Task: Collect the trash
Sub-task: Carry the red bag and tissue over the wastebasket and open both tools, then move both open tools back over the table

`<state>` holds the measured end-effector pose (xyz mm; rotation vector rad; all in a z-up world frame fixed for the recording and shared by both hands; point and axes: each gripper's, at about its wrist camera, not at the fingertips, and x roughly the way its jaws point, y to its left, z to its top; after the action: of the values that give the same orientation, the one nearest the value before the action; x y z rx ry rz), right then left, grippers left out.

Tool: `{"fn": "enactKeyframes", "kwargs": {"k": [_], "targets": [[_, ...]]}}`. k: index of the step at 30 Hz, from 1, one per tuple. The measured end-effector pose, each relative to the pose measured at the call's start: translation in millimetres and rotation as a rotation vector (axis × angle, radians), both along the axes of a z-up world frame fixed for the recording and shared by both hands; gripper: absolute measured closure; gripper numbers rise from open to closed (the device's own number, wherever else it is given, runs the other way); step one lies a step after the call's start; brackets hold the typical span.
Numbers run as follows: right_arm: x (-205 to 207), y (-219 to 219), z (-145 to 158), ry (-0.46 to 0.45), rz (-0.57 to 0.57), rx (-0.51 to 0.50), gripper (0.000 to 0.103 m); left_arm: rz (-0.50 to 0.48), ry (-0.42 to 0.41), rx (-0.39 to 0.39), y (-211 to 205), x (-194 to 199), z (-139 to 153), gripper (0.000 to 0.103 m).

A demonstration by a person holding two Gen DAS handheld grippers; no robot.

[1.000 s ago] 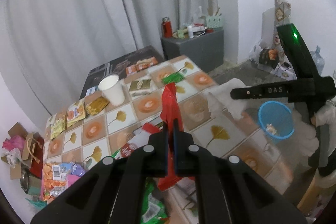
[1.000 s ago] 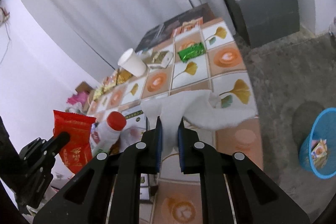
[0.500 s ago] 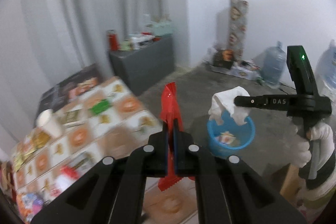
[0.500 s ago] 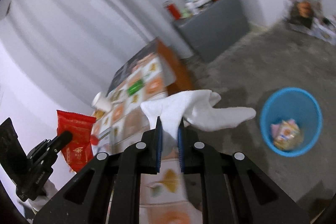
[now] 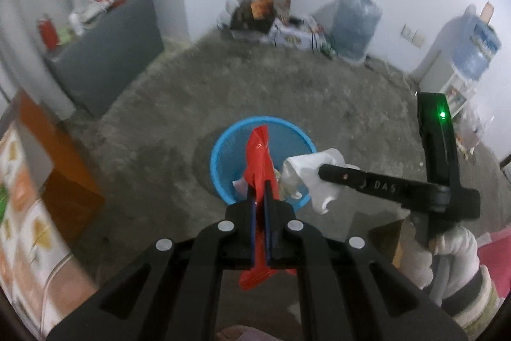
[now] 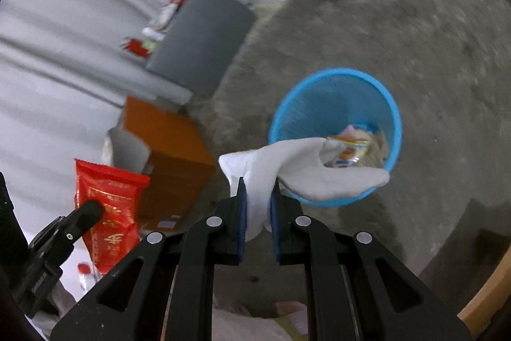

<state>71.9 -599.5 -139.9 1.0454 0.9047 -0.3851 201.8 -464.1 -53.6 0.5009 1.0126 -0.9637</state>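
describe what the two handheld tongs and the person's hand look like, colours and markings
Both tongs, left and right, are matte black plastic with blue pads and round silver rivets. Seen from the left camera, the right one carries white "DAS" lettering and a small green light. The hand holding it wears a white glove with a dark-banded cuff.

Black left gripper [image 5: 260,190], blue pads, silver screws; right gripper [image 5: 322,173] marked "DAS", green light; white glove [image 5: 453,248].

Noted on grey floor [image 5: 223,91]: grey cabinet [image 5: 105,53] against wall, two water jugs [image 5: 356,21], orange-sided table [image 6: 169,162], white curtain [image 6: 64,47].
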Motion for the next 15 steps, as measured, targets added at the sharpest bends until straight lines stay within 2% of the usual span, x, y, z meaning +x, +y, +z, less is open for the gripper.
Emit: {"fn": "enactKeyframes", "kwargs": {"k": [4,5,6,10,15], "targets": [[17.5,-26.1,-35.4,0.058,-0.017,0.016,0.078,0.021,0.03,0.006,-39.2,14.4,-35.3,0.094],[24.3,-32.5,-46.7,0.073,-0.017,0.014,0.064,0.032,0.032,0.005,-48.3,18.9,-43.5,0.085],[26.4,-36.7,-51.0,0.085,-0.023,0.011,0.054,0.039,0.033,0.007,-51.9,24.0,-48.4,0.071],[25.5,-48.3,-66.9,0.124,-0.075,0.002,0.052,0.078,0.055,-0.024,-60.9,34.1,-58.8,0.052],[16.2,-47.5,-61.6,0.112,-0.093,-0.027,0.046,0.083,0.063,-0.059,-54.0,32.1,-50.2,0.05]]}}
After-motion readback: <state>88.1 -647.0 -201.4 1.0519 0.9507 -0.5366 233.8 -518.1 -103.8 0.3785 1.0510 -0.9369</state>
